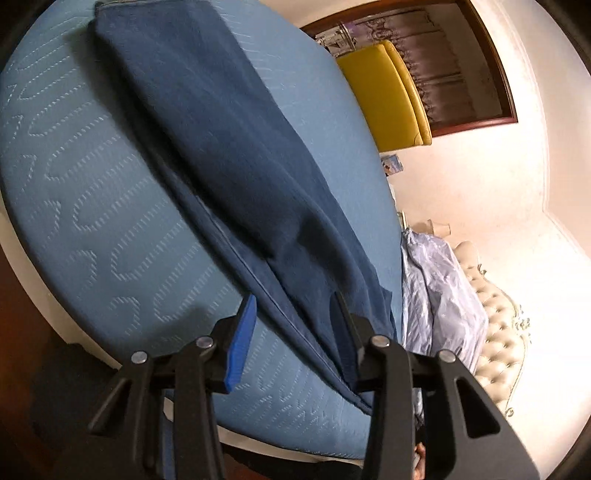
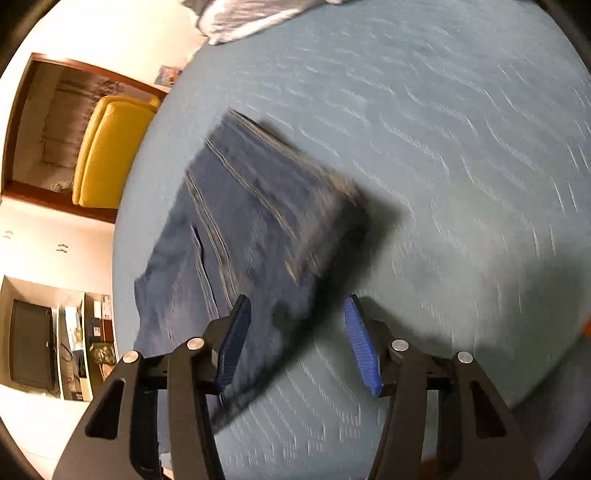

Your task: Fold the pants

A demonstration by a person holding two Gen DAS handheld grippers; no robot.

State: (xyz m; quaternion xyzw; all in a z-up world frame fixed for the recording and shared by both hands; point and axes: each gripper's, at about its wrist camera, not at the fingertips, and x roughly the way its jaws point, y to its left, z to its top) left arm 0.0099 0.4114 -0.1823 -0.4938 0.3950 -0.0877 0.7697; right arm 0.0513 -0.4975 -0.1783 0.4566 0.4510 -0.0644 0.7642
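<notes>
Dark blue pants (image 1: 221,147) lie stretched out along a light blue quilted bed (image 1: 92,184), the leg ends far away at the top left. My left gripper (image 1: 295,325) hovers over the near end of the pants. Its jaws stand apart with the cloth running under and between them, and the pads do not press on it. In the blurred right wrist view the pants (image 2: 258,221) show seams and a pocket slit on the bed (image 2: 443,147). My right gripper (image 2: 297,332) stands open over their near edge, its left finger over the cloth and its right finger over bare cover.
A yellow armchair (image 1: 384,92) (image 2: 107,147) stands beside the bed in front of a wood-framed opening. A crumpled lilac duvet (image 1: 436,288) (image 2: 240,18) lies by a tufted cream headboard (image 1: 498,332). A dark television (image 2: 31,347) and shelves stand against the wall.
</notes>
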